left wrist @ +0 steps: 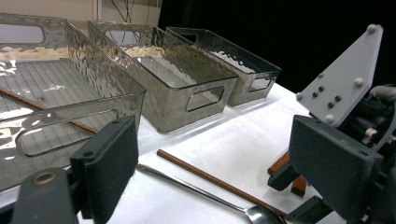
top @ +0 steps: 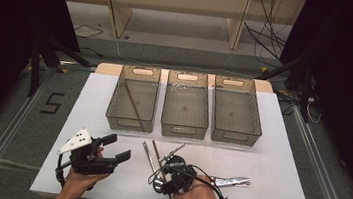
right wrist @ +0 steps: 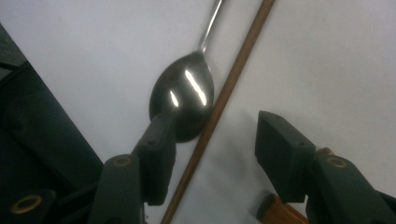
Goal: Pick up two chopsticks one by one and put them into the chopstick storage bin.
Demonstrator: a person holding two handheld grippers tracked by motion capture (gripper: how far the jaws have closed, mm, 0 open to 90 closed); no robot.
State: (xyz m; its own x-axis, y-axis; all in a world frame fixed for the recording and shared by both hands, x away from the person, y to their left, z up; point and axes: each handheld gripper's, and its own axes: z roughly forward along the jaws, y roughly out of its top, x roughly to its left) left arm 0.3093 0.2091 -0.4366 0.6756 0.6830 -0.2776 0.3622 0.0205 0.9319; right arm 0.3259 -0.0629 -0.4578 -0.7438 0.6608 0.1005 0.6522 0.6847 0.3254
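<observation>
- the right gripper [top: 172, 175] points down at the loose cutlery just in front of the middle bin [top: 184, 125], jaws about half open and holding nothing; the wooden chopstick [right wrist: 219, 105] runs up through the gap between its pads, so it looks like the piece being gone for.
- the spoon [right wrist: 184, 100] lies touching that chopstick, its bowl partly under one pad (a close-up could catch both, by my reading).
- one chopstick [top: 133, 105] lies in the bin left of the middle bin, which suggests sorting by kind, with this one likely meant to join it.
- the left gripper [top: 116, 149] waits in front of that left-hand bin, jaws wide apart and empty, probably kept clear of the pile.
- a foil-wrapped piece [top: 231, 181] lies on the table [top: 279, 192], off to the right of the middle bin and nearer the person.
</observation>
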